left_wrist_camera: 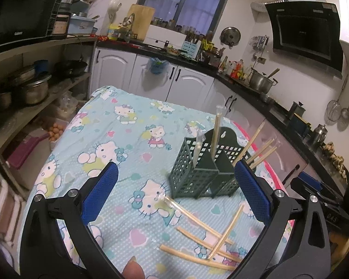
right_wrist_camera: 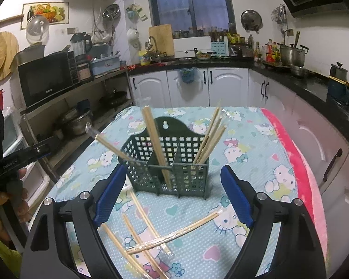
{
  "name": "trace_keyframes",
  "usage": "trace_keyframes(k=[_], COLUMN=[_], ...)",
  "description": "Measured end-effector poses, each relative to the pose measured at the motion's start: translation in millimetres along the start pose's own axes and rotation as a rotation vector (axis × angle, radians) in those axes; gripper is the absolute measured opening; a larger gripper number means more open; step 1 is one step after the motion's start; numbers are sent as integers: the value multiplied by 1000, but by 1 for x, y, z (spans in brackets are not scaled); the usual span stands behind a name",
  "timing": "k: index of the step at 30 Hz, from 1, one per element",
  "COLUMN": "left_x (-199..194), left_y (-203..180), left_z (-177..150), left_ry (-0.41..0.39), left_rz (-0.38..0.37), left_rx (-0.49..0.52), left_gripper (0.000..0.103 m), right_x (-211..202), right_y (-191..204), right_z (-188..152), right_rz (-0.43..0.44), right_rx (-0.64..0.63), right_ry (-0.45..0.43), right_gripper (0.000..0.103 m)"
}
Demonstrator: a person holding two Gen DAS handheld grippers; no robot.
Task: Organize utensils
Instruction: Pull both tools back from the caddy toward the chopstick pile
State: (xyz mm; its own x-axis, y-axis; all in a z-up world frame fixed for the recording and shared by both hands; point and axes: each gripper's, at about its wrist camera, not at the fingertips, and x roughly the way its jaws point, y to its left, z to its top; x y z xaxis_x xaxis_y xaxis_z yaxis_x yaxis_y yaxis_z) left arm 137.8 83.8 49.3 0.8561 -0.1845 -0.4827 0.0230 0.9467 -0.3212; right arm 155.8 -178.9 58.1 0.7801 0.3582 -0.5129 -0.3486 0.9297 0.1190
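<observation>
Green basket (right_wrist_camera: 167,162) on the desk (right_wrist_camera: 251,139), chopsticks half sorted

Some chopsticks (right_wrist_camera: 211,137) stand in it, loose ones (right_wrist_camera: 151,234) lie in front. Left claw (left_wrist_camera: 174,195) and right claw (right_wrist_camera: 172,195) both wide open, holding nothing.

A table covered by a pale blue cartoon-cat cloth (right_wrist_camera: 244,139) carries a dark green lattice utensil holder (right_wrist_camera: 169,174), standing upright. Just in front of it, several wrapped wooden chopsticks (right_wrist_camera: 151,239) lie crossed over one another on the cloth.
</observation>
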Motion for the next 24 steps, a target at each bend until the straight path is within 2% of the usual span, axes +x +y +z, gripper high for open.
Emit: trace_keyframes(k=[12, 18, 24], left_x=[-5, -4, 2], left_y=[13, 18, 20], left_z=[-21, -33, -48], left_ry=[34, 69, 102], left_rz=[26, 36, 14], left_rx=[1, 5, -1], left_gripper=[92, 92, 92], right_x=[17, 24, 28], right_y=[16, 15, 7], right_z=[-30, -47, -52], right_rz=[20, 4, -34], right_rx=[-49, -50, -31], right_ry=[82, 119, 137], right_gripper=[81, 81, 81])
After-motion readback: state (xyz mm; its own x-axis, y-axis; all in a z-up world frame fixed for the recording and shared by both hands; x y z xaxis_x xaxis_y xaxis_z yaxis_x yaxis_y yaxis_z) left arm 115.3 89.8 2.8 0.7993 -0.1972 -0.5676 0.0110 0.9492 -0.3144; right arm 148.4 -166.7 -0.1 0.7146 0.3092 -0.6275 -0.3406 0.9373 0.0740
